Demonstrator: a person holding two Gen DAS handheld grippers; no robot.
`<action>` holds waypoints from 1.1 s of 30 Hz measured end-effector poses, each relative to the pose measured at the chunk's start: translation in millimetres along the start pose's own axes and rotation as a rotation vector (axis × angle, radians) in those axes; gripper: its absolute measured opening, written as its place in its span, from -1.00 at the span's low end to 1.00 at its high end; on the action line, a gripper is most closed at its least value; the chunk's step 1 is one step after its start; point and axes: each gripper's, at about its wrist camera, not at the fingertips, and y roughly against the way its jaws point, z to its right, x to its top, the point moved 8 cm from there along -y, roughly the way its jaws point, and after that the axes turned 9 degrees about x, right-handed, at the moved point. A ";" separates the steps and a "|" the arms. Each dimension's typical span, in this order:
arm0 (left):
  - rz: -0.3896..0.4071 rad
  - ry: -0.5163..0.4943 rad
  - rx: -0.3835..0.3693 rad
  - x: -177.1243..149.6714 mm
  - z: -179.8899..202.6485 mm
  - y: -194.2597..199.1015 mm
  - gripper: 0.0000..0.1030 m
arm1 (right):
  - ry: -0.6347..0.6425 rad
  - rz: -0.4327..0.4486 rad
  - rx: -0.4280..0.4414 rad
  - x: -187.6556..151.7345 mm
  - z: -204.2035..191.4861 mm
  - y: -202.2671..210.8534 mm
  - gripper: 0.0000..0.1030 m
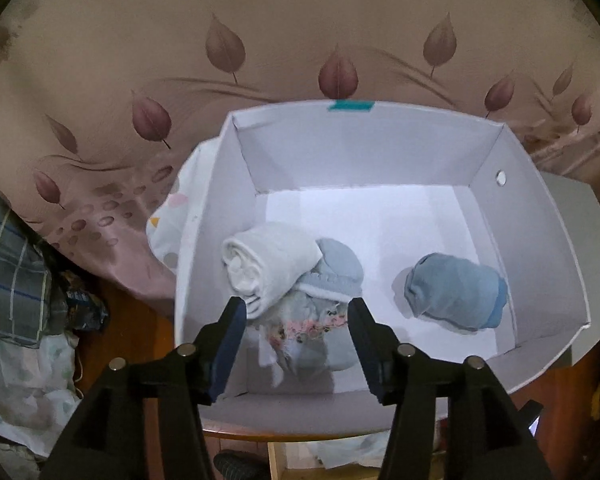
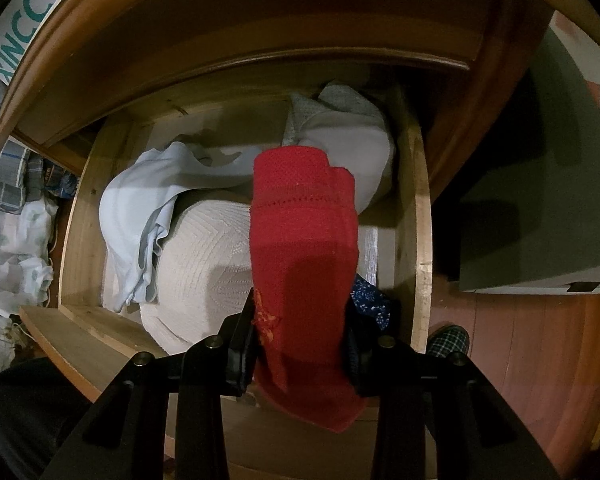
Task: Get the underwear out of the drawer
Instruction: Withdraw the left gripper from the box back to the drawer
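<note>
Right gripper [image 2: 300, 332] pinching red knitted underwear [image 2: 302, 240]; lift clear of wooden drawer [image 2: 420, 208]. Left gripper [image 1: 296, 320] fingers spread.

- Through the left wrist camera we look forward and steeply down along the left gripper [image 1: 298, 314], from just above the near rim of a white box [image 1: 540, 216], into its inside.
- Through the right wrist camera we look down along the right gripper [image 2: 300, 320] into an open wooden drawer [image 2: 418, 208], close above its front edge.
- We find the same checked cloth [image 1: 8, 256] [image 2: 4, 184] at the left edge of both views.
</note>
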 end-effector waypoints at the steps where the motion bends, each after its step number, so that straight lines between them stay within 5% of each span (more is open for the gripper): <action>1: 0.016 0.004 -0.003 -0.5 -1.9 7.5 0.05 | -0.002 0.000 0.002 -0.1 -0.2 -0.1 -0.34; 8: 0.122 0.012 0.035 -24.5 -15.9 53.7 0.06 | -0.009 0.008 0.014 1.8 -0.7 -0.7 -0.34; 14: 0.148 0.022 0.069 -85.4 -27.7 63.7 0.06 | -0.001 0.019 0.036 3.0 -3.7 -0.1 -0.35; 21: 0.082 0.042 0.145 -169.6 -37.4 12.7 0.07 | 0.006 0.051 0.072 4.8 -8.5 2.6 -0.35; 25: 0.009 0.097 0.120 -207.9 -32.9 -29.4 0.07 | 0.018 0.078 0.081 7.3 -11.1 6.7 -0.35; 33: 0.002 0.181 0.086 -226.3 -22.3 -72.3 0.07 | 0.044 0.120 0.041 10.5 -7.2 12.9 -0.35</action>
